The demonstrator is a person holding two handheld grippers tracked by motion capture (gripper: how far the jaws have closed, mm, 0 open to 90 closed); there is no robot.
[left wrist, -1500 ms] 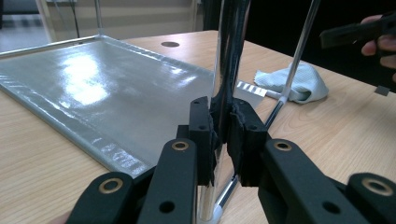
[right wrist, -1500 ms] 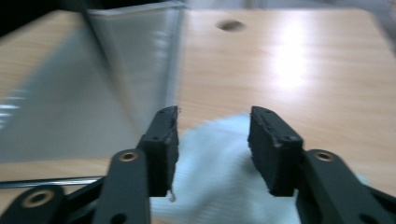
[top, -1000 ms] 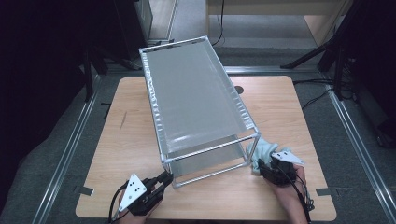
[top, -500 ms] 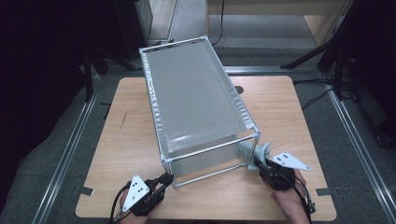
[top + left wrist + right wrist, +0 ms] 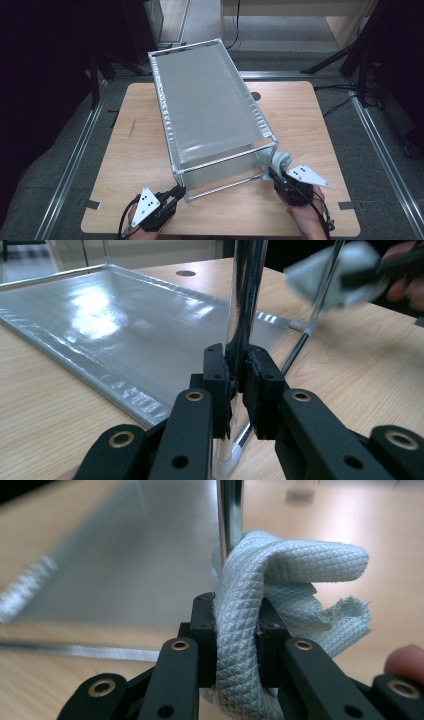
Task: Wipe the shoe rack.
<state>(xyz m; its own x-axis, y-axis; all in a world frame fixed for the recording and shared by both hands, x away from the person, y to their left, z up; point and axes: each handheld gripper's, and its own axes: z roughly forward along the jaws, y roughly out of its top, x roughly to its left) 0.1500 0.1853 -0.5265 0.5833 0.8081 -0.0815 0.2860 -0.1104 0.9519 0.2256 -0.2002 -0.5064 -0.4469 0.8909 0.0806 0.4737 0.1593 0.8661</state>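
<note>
A long clear tank (image 5: 210, 110) with a metal frame stands on the wooden table (image 5: 135, 145). My left gripper (image 5: 177, 191) is shut on the tank's near left corner post (image 5: 245, 300), and its pads (image 5: 216, 377) clamp the post from both sides. My right gripper (image 5: 272, 175) is at the near right corner post (image 5: 229, 515). Its jaws have just been closing and are now shut on a pale blue quilted cloth (image 5: 280, 580). The cloth (image 5: 280, 161) bunches against that post. In the left gripper view the cloth (image 5: 340, 275) is blurred at the far corner.
The tank runs diagonally from the near edge toward the far left of the table. A small round hole (image 5: 256, 95) sits in the tabletop behind it. Metal rails (image 5: 75, 160) flank the table, and dark stands and cables lie beyond.
My right gripper has risen a little with the cloth at the near right corner, and its grey plate now shows more. The left gripper has stayed at the near left corner.
</note>
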